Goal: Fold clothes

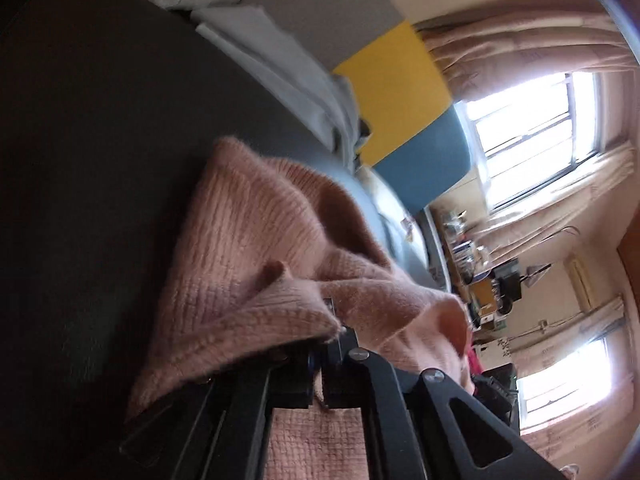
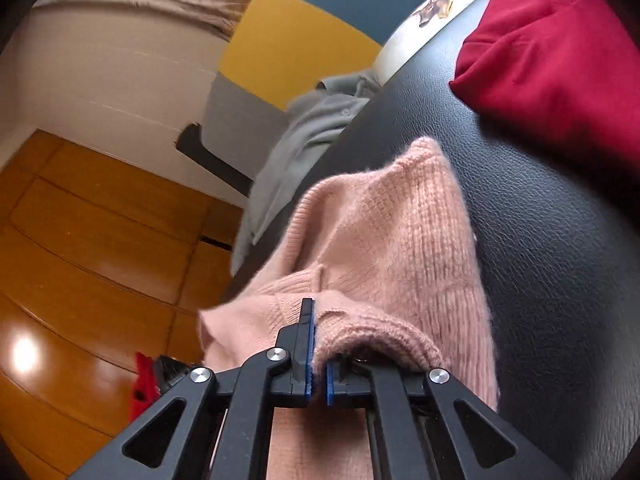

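Note:
A fuzzy pink knitted sweater (image 1: 256,248) lies partly on a dark leather surface (image 1: 80,140) and is lifted at two edges. My left gripper (image 1: 332,320) is shut on a bunched edge of it, the knit draping over and hiding the left finger. In the right wrist view the same pink sweater (image 2: 384,232) stretches away over the black leather surface (image 2: 560,260). My right gripper (image 2: 316,336) is shut on its ribbed hem, which folds over the right finger. The blue pads press the knit between them.
A folded red garment (image 2: 552,60) lies on the leather at the far right. A grey buttoned garment (image 2: 296,148) hangs over the surface's edge, with white cloth (image 1: 256,44) further along. Behind are yellow, blue and grey cushions (image 1: 400,88), wooden floor (image 2: 100,240), windows (image 1: 536,132).

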A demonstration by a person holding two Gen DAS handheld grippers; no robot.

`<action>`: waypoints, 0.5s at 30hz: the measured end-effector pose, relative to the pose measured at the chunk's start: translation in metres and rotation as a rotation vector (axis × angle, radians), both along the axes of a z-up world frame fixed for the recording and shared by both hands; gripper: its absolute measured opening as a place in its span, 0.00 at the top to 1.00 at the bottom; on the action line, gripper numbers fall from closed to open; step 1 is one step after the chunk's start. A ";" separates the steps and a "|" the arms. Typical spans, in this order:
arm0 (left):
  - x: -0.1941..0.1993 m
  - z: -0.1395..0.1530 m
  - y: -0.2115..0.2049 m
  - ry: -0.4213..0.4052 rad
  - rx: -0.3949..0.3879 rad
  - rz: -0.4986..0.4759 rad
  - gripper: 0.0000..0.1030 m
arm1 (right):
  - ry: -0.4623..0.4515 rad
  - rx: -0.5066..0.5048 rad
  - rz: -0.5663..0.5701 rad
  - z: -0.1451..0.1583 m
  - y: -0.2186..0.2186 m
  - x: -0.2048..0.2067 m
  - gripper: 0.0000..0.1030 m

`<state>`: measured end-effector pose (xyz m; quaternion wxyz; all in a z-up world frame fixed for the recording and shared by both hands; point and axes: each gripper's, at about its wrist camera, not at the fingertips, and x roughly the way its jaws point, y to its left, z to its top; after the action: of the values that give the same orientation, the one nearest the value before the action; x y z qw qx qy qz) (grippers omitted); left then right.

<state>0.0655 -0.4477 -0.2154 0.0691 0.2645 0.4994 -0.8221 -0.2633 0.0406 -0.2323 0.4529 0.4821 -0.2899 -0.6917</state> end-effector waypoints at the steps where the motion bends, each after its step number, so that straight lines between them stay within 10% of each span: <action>1: 0.004 0.000 0.007 -0.006 -0.012 -0.015 0.99 | 0.016 0.003 0.019 0.000 0.002 0.007 0.98; 8: 0.051 0.001 0.043 -0.054 -0.027 -0.036 0.99 | -0.013 -0.010 0.069 0.005 0.035 0.050 0.92; 10: 0.062 0.008 0.048 -0.066 -0.020 -0.052 0.99 | -0.032 -0.036 0.066 0.014 0.045 0.061 0.77; 12: 0.069 0.012 0.050 -0.067 -0.010 -0.064 0.99 | -0.017 -0.076 0.088 0.029 0.049 0.072 0.31; 15: 0.075 0.022 0.050 -0.030 0.018 -0.068 0.99 | 0.018 -0.093 0.158 0.049 0.034 0.091 0.19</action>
<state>0.1405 -0.3978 -0.1932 0.0459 0.2942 0.4965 -0.8154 -0.1727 0.0747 -0.1829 0.5306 0.4756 -0.2788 -0.6439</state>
